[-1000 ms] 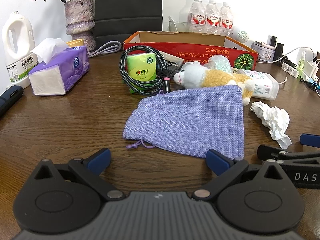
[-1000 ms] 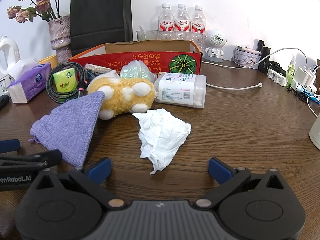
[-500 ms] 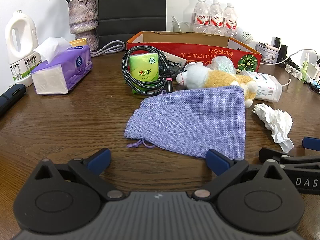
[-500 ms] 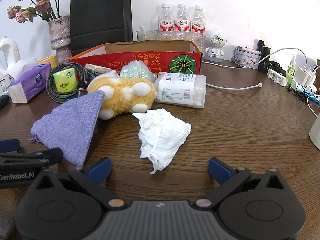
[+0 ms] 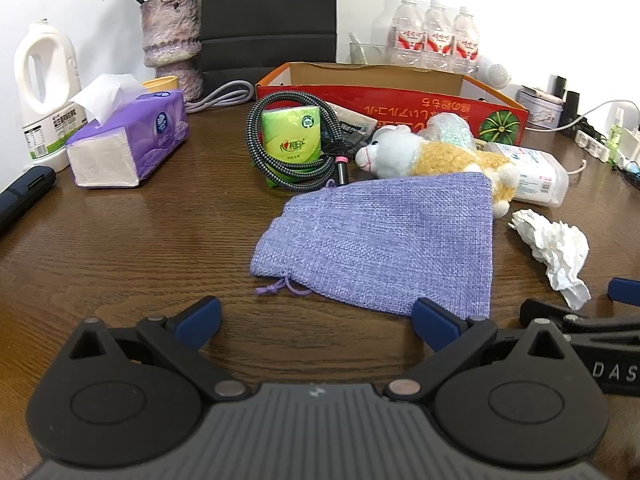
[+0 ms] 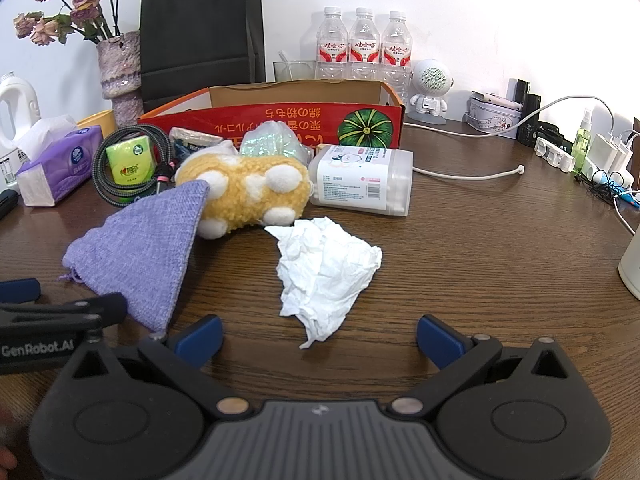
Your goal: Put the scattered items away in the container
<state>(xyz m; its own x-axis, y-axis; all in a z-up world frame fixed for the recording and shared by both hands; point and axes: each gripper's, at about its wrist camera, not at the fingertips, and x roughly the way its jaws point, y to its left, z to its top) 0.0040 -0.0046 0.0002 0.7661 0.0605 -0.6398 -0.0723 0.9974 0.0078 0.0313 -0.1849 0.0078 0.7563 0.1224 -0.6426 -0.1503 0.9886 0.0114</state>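
Observation:
A red cardboard box [image 5: 400, 98] [image 6: 280, 118] stands open at the back of the wooden table. In front of it lie a lilac cloth pouch [image 5: 384, 244] [image 6: 144, 248], a yellow-and-white plush toy [image 5: 436, 158] [image 6: 248, 188], a coiled braided cable [image 5: 292, 168] around a green tissue pack [image 5: 291, 134] [image 6: 130, 160], a white plastic tub [image 6: 362, 180] on its side, and a crumpled white tissue [image 5: 554, 246] [image 6: 324, 268]. My left gripper [image 5: 316, 316] is open just short of the pouch. My right gripper [image 6: 320, 334] is open just short of the crumpled tissue.
A purple tissue box [image 5: 128, 140] and a white jug [image 5: 46, 92] stand at the left. A vase of dried flowers [image 5: 172, 40], a black paper bag [image 6: 200, 32] and three water bottles [image 6: 364, 46] line the back. Chargers and cables [image 6: 580, 152] crowd the right.
The left wrist view has shifted slightly, so the scene sits a little lower and further right in the frame. The right gripper and all the items have stayed put.

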